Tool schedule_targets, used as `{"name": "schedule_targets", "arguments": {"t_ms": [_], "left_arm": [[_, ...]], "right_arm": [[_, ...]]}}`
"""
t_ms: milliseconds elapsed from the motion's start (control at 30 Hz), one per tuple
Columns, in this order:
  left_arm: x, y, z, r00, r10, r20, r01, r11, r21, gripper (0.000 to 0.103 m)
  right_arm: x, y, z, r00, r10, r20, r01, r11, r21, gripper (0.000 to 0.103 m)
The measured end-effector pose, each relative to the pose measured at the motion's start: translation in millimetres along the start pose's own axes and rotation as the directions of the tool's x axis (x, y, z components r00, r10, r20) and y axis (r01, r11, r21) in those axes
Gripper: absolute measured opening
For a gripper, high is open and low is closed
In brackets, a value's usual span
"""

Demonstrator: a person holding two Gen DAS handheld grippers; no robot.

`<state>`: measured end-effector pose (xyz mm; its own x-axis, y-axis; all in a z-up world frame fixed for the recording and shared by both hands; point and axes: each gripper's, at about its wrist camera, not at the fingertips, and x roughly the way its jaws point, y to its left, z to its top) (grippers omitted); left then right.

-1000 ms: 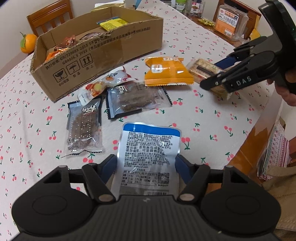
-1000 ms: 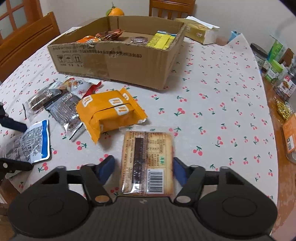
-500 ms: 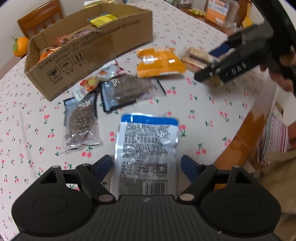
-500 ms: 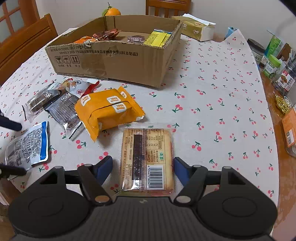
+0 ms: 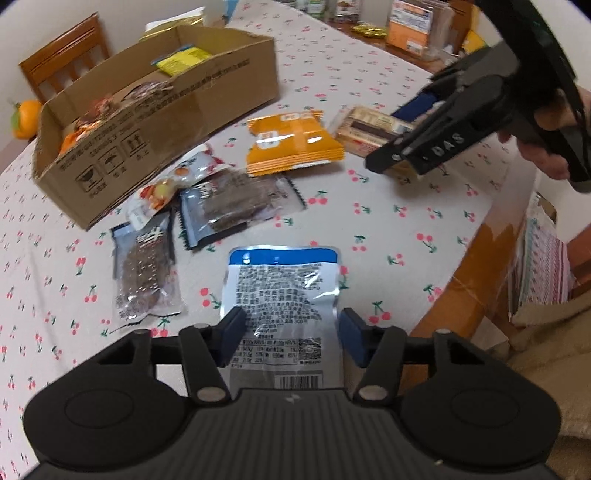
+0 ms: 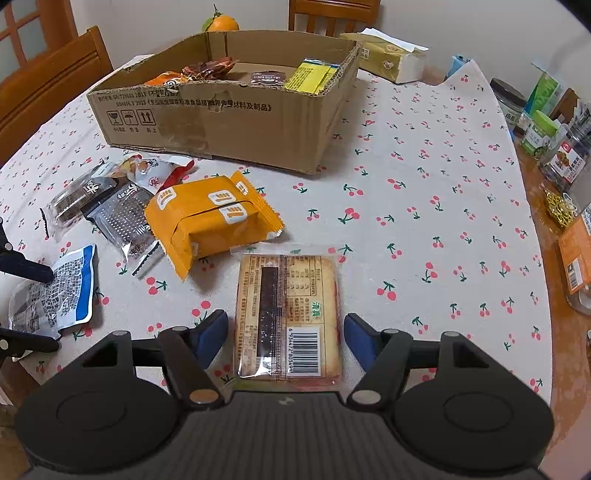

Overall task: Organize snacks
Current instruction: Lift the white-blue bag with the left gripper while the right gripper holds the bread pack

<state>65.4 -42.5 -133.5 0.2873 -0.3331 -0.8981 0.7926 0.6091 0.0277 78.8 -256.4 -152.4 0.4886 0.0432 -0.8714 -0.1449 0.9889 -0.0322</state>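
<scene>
A round wooden surface [image 6: 535, 192] fills the room's middle, covered by a white cloth [image 6: 424, 177] printed with red cherries; bare wood shows along its rim at 3 o'clock in the right wrist view. Wooden chairs stand around it: one [image 6: 48, 85] at 10 o'clock and another [image 6: 332, 14] at 12 o'clock. Behind them rises a plain pale wall [image 6: 461, 22]. A wood-framed window or door with panes [image 6: 22, 26] sits at the far 10 o'clock corner. The light is soft and even.

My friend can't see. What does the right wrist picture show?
The right claw, closing, straddles a clear-wrapped cake packet lying on a cherry-print tablecloth. Beyond lie an orange packet, dark snack bags and a cardboard box holding snacks.
</scene>
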Motion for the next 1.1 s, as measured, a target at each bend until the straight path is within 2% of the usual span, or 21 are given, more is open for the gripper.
{"name": "schedule_targets", "arguments": {"t_ms": [67,200,333,467,600,733,1100], "left_arm": [[-0.9,2.7,-1.1,1.000,0.021,0.012,-0.021,1.000,-0.015,0.080],[6.0,2.3,0.4,0.999,0.032,0.006,-0.032,0.999,-0.020,0.081],[10.8,4.2,2.7,1.000,0.012,0.014,-0.011,0.997,-0.072,0.084],[13.9,2.5,4.0,0.999,0.026,0.020,-0.024,0.993,-0.114,0.089],[14.5,2.5,4.1,0.999,0.019,0.030,-0.015,0.994,-0.108,0.087],[12.6,4.8,4.5,0.999,0.012,0.033,-0.009,0.996,-0.094,0.077],[6.8,7.7,10.1,1.000,-0.003,0.014,0.004,0.997,-0.076,0.075]], "right_arm": [[0.1,0.1,0.1,1.000,-0.001,0.001,0.001,1.000,0.000,0.075],[1.3,-2.0,0.1,1.000,0.004,0.004,-0.004,1.000,0.021,0.075],[1.8,-3.4,0.7,1.000,0.006,0.010,-0.006,0.999,0.036,0.075],[1.9,-4.7,0.5,1.000,0.008,0.014,-0.009,0.999,0.050,0.075],[2.1,-4.9,-0.1,1.000,0.008,0.017,-0.009,0.999,0.050,0.075],[2.6,-4.4,1.3,1.000,0.009,0.018,-0.010,0.999,0.042,0.075],[3.4,-3.0,2.5,1.000,0.001,0.012,-0.001,1.000,0.000,0.075]]}}
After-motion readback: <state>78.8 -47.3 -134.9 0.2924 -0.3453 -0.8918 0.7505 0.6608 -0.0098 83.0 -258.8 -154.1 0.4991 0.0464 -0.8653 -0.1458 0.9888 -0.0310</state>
